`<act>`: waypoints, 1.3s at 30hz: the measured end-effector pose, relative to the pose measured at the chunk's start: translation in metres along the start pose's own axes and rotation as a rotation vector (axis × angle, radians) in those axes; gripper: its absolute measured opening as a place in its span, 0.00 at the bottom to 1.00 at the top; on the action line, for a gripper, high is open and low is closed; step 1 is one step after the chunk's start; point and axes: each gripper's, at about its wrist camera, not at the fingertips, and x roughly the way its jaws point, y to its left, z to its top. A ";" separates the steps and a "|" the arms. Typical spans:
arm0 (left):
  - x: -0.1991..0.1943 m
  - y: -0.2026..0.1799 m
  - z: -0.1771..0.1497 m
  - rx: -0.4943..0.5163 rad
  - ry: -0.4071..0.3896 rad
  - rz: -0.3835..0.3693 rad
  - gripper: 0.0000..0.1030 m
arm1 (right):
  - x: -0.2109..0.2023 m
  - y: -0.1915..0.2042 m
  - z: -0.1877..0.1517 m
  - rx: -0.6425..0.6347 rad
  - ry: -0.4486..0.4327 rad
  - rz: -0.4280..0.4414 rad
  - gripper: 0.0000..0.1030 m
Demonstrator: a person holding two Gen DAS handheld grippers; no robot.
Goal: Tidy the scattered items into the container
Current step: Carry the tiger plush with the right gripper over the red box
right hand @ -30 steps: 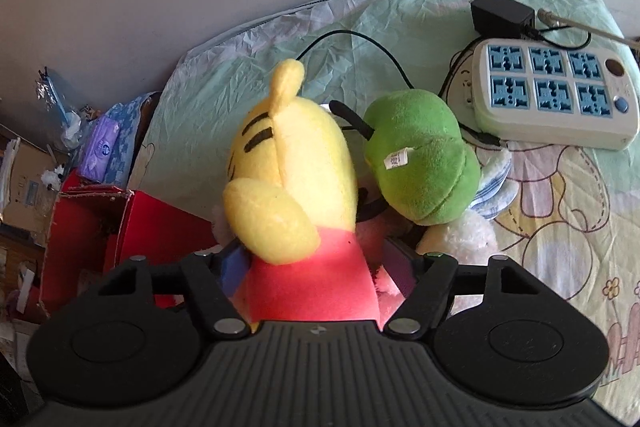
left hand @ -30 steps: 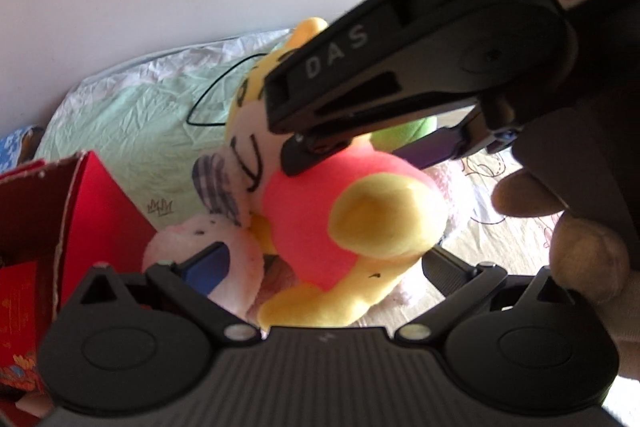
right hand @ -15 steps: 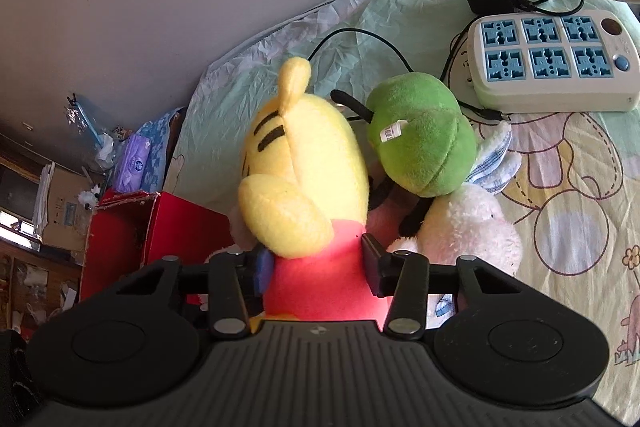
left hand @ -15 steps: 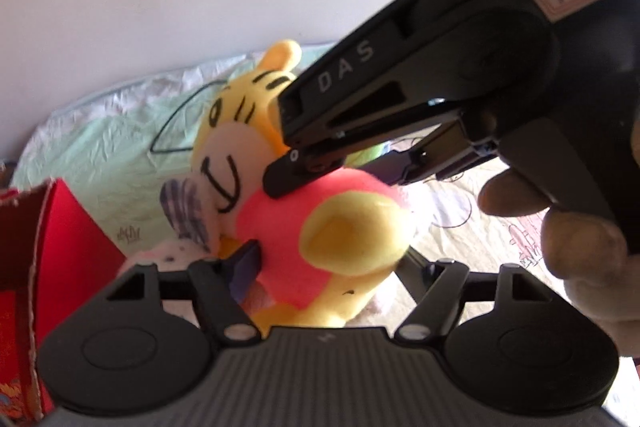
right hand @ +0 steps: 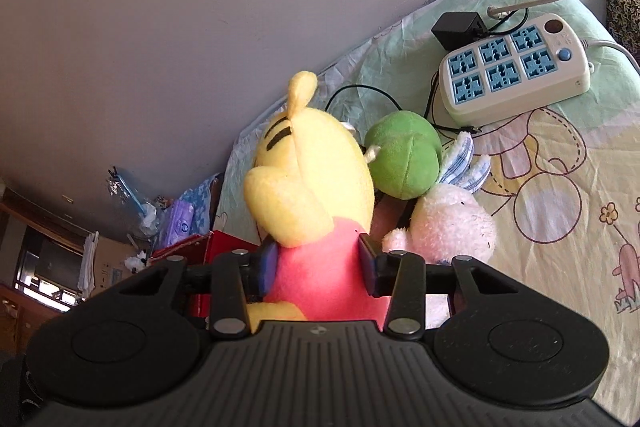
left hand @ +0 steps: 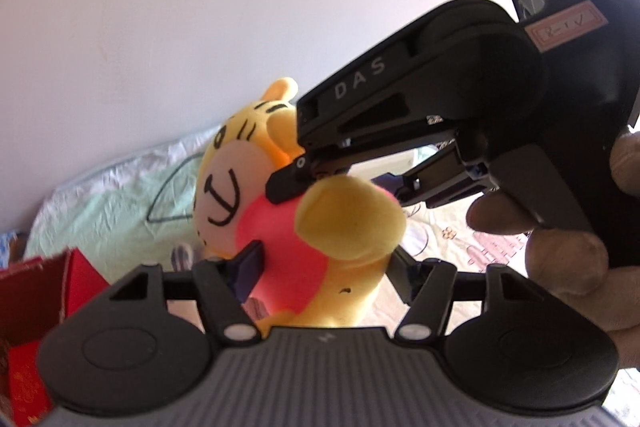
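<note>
Plush tiger (right hand: 312, 171), yellow with black stripes and a red-pink shirt, is caught between both sets of tongs above the bed (right hand: 560, 187). Left tongs (left hand: 324, 263) are closing on the red shirt low on the body, one blue pad pressing into the shirt on the left and the other finger behind the yellow arm on the right. Right tongs (right hand: 318, 263) are closing too, with their pads sunk into the red shirt from either side, seen from the toy's back; in the left wrist view they reach in from the upper right and meet the toy at its neck and shoulder (left hand: 292, 183), with a person's hand (left hand: 568, 259) wrapped round their handle. Just beside the tiger on the bed lie a green plush (right hand: 404, 155) and a pale pink plush (right hand: 452, 227), touching each other. Near the bed's far edge by the wall sits a white power strip (right hand: 516, 67) with blue sockets, a black adapter (right hand: 456, 29) plugged in at its end and a thin black cable (right hand: 360, 91) looping across the sheet. Red box (left hand: 36, 315) stands open off the bed's left edge, near the tiger.
</note>
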 end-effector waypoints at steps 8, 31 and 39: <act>-0.036 0.002 0.003 0.005 -0.067 0.074 0.63 | -0.010 0.029 -0.011 -0.051 -0.033 0.068 0.42; -0.099 0.180 -0.061 0.057 0.006 0.293 0.63 | 0.149 0.166 -0.090 0.029 0.086 0.271 0.42; -0.104 0.232 -0.092 0.143 0.090 0.296 0.63 | 0.201 0.191 -0.133 0.130 0.108 0.296 0.42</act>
